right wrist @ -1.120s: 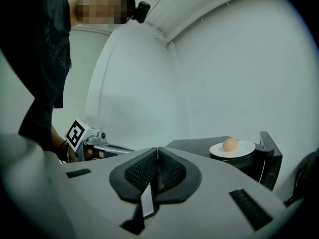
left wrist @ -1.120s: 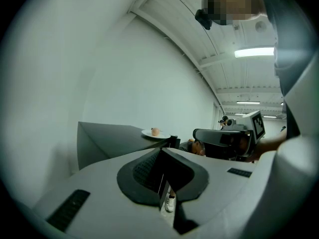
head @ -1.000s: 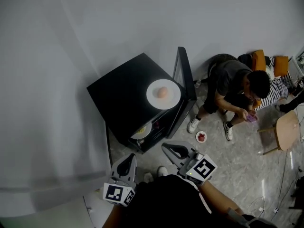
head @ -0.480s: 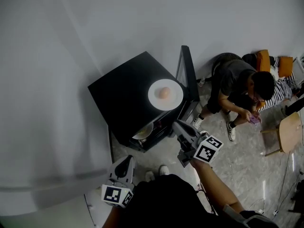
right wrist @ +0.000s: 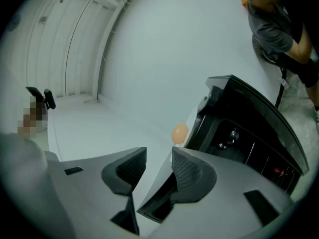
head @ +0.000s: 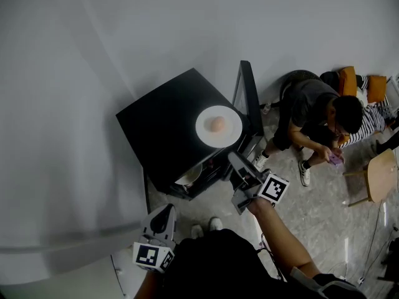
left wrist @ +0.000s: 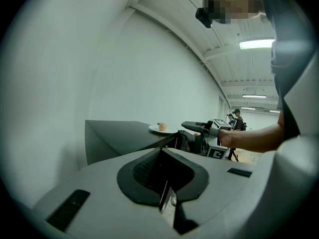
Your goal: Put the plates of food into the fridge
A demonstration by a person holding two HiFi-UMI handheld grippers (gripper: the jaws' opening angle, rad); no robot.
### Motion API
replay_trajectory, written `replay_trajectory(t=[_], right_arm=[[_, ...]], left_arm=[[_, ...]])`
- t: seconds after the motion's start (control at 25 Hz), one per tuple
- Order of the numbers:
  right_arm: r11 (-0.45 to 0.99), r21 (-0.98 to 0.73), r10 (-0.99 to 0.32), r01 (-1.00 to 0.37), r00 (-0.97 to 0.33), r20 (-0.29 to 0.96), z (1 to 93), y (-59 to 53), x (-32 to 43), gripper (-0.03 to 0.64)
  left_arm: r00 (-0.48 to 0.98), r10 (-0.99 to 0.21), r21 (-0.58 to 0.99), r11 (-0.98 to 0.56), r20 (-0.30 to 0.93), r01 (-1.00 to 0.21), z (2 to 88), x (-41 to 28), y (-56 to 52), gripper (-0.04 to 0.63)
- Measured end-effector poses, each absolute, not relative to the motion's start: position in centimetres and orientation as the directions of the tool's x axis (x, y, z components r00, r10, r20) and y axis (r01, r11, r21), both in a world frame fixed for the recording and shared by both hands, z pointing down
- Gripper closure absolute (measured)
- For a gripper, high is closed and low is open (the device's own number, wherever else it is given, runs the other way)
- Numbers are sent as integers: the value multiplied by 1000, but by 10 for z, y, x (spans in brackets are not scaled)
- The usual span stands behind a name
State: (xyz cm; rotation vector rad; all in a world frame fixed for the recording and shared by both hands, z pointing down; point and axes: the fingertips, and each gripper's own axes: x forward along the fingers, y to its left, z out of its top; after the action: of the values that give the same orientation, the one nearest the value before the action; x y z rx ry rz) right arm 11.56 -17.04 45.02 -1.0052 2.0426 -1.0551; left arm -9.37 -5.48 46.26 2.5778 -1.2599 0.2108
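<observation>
A white plate point(head: 218, 126) with a round orange piece of food lies on top of the black mini fridge point(head: 168, 120), near its front edge. The fridge door point(head: 247, 98) stands open. A second plate point(head: 188, 176) sits on a shelf inside. My right gripper point(head: 234, 159) is just in front of the fridge, below the top plate, and its jaws are opening with nothing between them. In the right gripper view the orange food point(right wrist: 180, 132) shows just past the right gripper point(right wrist: 159, 153). My left gripper point(head: 163, 219) hangs low by my body, shut and empty.
A person point(head: 315, 120) crouches on the floor right of the open door, with another person in a striped shirt behind. A wooden chair point(head: 380, 174) stands at the far right. A white wall runs behind and left of the fridge. My shoes point(head: 206, 227) are near its front.
My right gripper has moved up from beside my body to the fridge front, below the top plate, and its jaws have parted. The left gripper has stayed put.
</observation>
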Motion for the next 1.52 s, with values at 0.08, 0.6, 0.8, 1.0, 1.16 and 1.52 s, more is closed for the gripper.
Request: replay_trajectory(t=[0.08, 0.6, 0.8, 1.0, 1.16, 1.52], right_arm=[[354, -881, -851, -313, -498, -165, 458, -176, 120, 463], [228, -955, -888, -190, -442, -124, 483, -215, 131, 449], [199, -970, -898, -136, -421, -126, 486, -214, 133, 561], [156, -986, -907, -62, -405, -118, 491, -214, 133, 575], [133, -991, -910, -25, -398, -112, 494, -211, 133, 578], [167, -986, -893, -7, -425, -148, 480, -165, 143, 578]], left_arm=[[614, -751, 168, -590, 245, -789, 464, -94, -56, 572], [599, -760, 168, -576, 250, -800, 469, -98, -68, 571], [586, -769, 169, -561, 257, -810, 469, -104, -64, 572], [591, -768, 175, -564, 246, -807, 466, -103, -65, 572], [590, -766, 187, -560, 254, -807, 472, -104, -69, 572], [607, -755, 201, -573, 250, -795, 469, -94, -49, 571]])
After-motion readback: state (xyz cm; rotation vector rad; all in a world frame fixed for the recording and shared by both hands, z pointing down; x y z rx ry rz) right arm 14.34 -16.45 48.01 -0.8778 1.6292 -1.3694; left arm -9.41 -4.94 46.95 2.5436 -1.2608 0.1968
